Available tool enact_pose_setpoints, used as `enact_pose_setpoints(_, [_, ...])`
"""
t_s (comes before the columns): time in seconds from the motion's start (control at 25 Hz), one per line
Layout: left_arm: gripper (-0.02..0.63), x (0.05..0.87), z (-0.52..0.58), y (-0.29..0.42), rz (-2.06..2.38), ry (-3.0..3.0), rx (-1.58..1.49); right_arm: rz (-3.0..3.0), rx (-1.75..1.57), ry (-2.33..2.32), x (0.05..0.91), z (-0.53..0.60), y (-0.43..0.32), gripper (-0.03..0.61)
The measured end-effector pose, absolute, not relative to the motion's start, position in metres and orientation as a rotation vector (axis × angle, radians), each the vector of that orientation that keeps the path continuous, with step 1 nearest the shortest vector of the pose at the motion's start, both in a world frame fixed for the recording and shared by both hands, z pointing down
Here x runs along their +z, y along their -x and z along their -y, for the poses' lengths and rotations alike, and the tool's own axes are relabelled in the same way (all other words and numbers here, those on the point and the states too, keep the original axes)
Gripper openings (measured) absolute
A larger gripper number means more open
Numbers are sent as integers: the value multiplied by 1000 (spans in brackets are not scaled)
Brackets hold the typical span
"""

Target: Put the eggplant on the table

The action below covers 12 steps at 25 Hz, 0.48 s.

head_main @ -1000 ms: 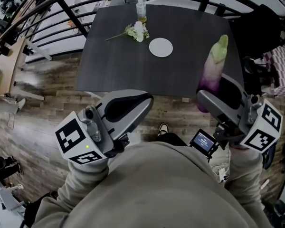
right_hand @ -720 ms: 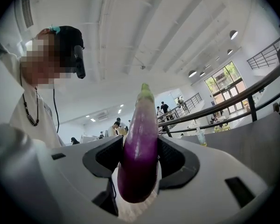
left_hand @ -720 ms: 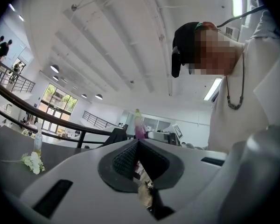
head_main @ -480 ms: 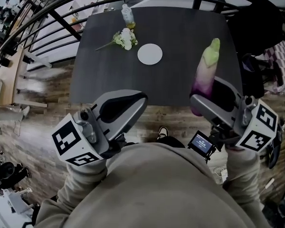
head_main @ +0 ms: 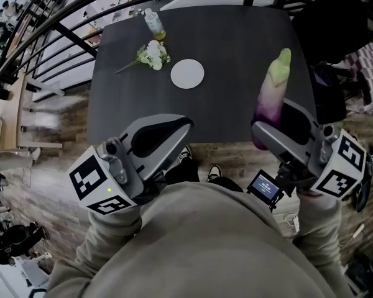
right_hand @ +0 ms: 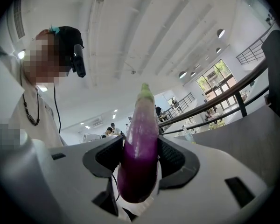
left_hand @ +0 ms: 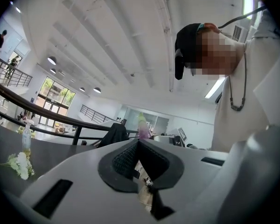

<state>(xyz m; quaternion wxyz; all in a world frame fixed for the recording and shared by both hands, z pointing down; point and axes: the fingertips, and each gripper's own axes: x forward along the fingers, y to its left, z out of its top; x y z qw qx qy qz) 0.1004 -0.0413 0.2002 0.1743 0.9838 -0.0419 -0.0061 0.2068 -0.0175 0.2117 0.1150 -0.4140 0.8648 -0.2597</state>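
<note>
1. The right gripper (head_main: 268, 129) has its jaws spread wide and pressed against the eggplant (head_main: 272, 92). The dark pads clamp the purple lower part on both sides, as the right gripper view (right_hand: 140, 157) shows.
2. The eggplant (right_hand: 139, 134) runs lengthwise out from the jaws, with its pale green tip pointing away from the person. In the head view it lies over the near right part of the counter (head_main: 236, 48).
3. The left gripper (head_main: 177, 128) has its jaws brought together with nothing between them. In the left gripper view (left_hand: 137, 144) the pads meet at the tip. It sits at the counter's near edge, well apart from the right gripper.
4. A small screen (head_main: 264, 187) hangs below the right gripper, near the person's beige top (head_main: 205, 247).
5. On the far left part of the counter lie a white round plate (head_main: 188, 74), a spray of white flowers (head_main: 150, 54) just beside it, and a bottle (head_main: 153, 25) beyond the flowers.
6. A black railing (head_main: 68, 33) curves round the counter's far side, and a wooden floor (head_main: 43, 148) lies to the left.
</note>
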Motion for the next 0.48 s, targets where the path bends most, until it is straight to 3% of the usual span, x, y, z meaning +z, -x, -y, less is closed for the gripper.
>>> enact_pose_setpoints(0.48, [5, 191, 123, -110, -46, -2823, -73, -2482, -698, 1355, 203, 77, -205, 236])
